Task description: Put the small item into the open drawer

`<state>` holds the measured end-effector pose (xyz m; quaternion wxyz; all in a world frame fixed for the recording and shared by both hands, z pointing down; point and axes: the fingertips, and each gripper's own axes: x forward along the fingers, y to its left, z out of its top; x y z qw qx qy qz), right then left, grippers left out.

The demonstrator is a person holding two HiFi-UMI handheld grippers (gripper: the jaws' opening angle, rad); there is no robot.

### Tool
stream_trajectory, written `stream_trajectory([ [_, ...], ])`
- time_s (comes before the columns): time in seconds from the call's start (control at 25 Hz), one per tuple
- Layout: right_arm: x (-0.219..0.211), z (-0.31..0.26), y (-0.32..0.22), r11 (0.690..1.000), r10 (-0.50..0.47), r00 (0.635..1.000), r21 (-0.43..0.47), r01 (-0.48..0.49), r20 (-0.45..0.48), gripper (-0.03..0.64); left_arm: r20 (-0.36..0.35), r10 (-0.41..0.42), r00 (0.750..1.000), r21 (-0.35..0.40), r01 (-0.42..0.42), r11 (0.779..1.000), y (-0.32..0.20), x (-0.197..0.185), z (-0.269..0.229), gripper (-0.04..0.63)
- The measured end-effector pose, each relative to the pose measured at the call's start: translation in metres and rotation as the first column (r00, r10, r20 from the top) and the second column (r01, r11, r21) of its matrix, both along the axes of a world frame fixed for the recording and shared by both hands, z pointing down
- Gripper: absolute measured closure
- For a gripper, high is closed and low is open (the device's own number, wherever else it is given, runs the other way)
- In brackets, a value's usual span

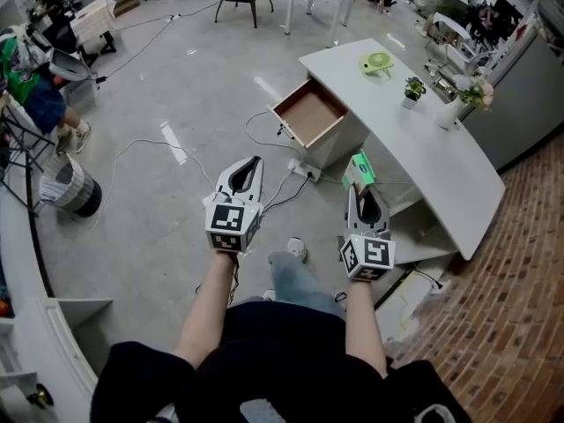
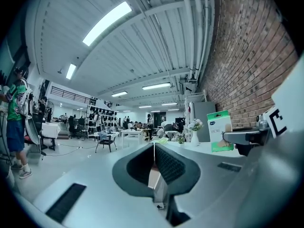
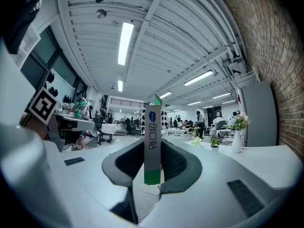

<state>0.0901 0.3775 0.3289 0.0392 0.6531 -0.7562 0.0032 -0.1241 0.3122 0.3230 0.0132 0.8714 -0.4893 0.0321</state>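
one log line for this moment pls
right gripper: shut on green box | left gripper: shut, empty | drawer: open, empty

Item: small box (image 1: 359, 169), flat, green and white, with print on its narrow grey edge.
Pose: upright, pinched edge-on in the jaws of the right gripper (image 3: 153, 152).
Place: above the floor (image 1: 176, 104), well short of the drawer.
Drawer (image 1: 288, 127): pulled out of the white desk (image 1: 423, 148), brown inside.

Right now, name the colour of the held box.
Green box with a pale panel; left gripper view shows it best.
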Motion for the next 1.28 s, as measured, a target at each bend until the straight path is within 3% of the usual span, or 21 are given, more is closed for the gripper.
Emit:
stream_trajectory([
  [0.28, 0.011, 0.009, -0.054, 1.000, -0.006, 1.000, 0.001, 0.006, -0.004, 0.528, -0.030, -0.013, 0.999, 0.002, 0.013, 1.000, -0.053, 0.008, 0.003, 0.569],
  [0.68, 0.042, 0.031, -0.177, 1.000, -0.014, 1.000, -0.026, 0.015, 0.025, 0.528, -0.016, -0.021, 1.000, -0.056, 0.020, 0.998, -0.164, 0.035, 0.020, 0.569],
  [0.92, 0.059, 0.041, -0.270, 0.997, -0.016, 0.998, -0.072, 0.020, 0.058, 0.528, 0.034, -0.036, 0.999, -0.082, 0.038, 0.996, -0.250, 0.053, 0.034, 0.569],
  [1.28, 0.075, 0.043, -0.429, 0.991, -0.081, 0.996, -0.102, 0.084, 0.036, 0.528, 0.012, -0.060, 0.998, -0.091, 0.061, 0.994, -0.407, 0.084, 0.036, 0.569],
])
